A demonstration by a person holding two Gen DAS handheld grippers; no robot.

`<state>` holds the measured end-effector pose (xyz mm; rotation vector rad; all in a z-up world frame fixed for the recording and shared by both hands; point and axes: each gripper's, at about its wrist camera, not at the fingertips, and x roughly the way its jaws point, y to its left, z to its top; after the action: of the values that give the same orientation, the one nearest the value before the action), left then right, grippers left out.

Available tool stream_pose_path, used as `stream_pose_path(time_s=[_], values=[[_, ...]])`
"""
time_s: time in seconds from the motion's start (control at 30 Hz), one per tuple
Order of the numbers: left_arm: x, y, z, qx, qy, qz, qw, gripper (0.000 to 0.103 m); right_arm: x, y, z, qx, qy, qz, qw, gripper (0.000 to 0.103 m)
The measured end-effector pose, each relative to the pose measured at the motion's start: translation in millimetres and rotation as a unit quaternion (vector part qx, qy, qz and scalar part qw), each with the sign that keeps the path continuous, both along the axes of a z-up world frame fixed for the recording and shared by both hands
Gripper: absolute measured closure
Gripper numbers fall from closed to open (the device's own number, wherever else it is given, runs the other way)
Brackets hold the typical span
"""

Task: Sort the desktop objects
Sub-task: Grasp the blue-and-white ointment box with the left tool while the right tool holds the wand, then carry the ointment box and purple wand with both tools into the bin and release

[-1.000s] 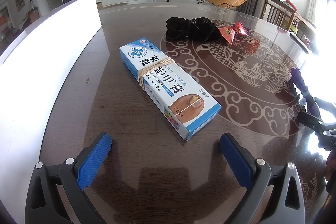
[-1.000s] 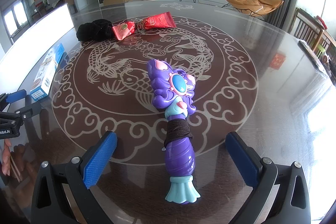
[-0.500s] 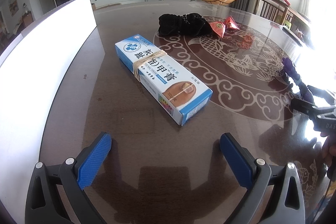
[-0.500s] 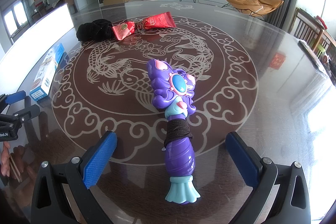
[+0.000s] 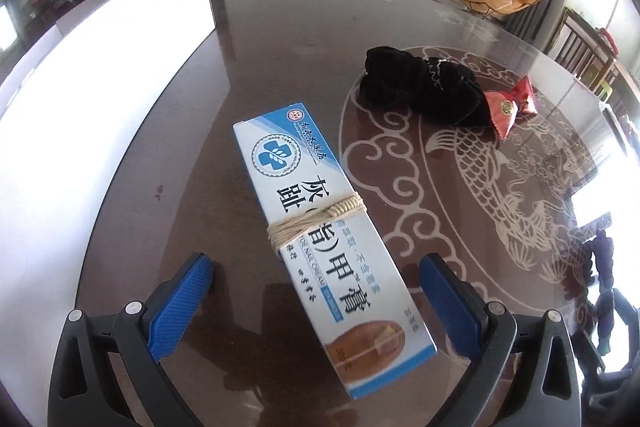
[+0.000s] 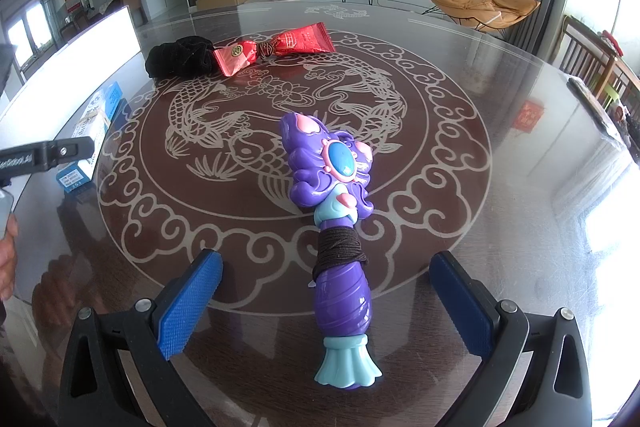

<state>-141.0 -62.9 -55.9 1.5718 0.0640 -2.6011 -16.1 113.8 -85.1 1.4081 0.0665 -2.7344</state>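
Your left gripper (image 5: 316, 291) has come forward since a second ago, so the blue-and-white box (image 5: 320, 239) now reaches in between its wide-spread blue pads (image 5: 180, 303) instead of lying ahead of them; neither pad touches the box. Twine (image 5: 316, 223) is wound around the box's middle, just ahead of your fingertips. Farther ahead and to the right you have a black cloth bundle (image 5: 420, 91) with a red packet (image 5: 506, 109) touching its far end, all on the dark table (image 5: 168, 155) with the pale fish pattern.

Your right gripper (image 6: 326, 297) has not shifted: its jaws stand wide apart on either side of the purple toy wand (image 6: 340, 267), which lies flat between them, handle end nearest you, touching neither pad. Dark cord (image 6: 340, 247) wraps its neck. Your left gripper shows at the left edge of this view, over the box (image 6: 94, 123).
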Motion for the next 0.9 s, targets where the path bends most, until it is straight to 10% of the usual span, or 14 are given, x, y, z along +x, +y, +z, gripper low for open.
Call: stream_pose_path(time_s=[0.07, 0.17, 0.3, 0.47, 0.9], values=[[-4.9, 9.2, 0.8, -0.009, 0.022, -0.039, 0.9989, 0.004, -0.3, 0.5, 0.1, -0.001, -0.002, 0.003, 1.000, 0.000], [3.5, 12.0, 8.2, -0.004, 0.053, -0.094, 0.9941, 0.059, -20.5, 2.9, 5.1, -0.003, -0.092, 0.050, 0.994, 0.001], [27.0, 6.9, 9.0, -0.002, 0.055, -0.128, 0.9902, 0.059, -42.2, 12.8, 20.0, -0.031, -0.143, 0.064, 0.987, 0.008], [69.7, -5.6, 17.1, 0.016, 0.075, -0.152, 0.9854, 0.060, -56.4, -3.6, 16.8, 0.021, -0.177, 0.085, 0.980, 0.082], [138.5, -102.6, 143.9, 0.112, 0.187, -0.121, 0.9683, 0.060, -52.0, -48.4, 107.8, -0.163, -0.091, 0.075, 0.980, 0.083]])
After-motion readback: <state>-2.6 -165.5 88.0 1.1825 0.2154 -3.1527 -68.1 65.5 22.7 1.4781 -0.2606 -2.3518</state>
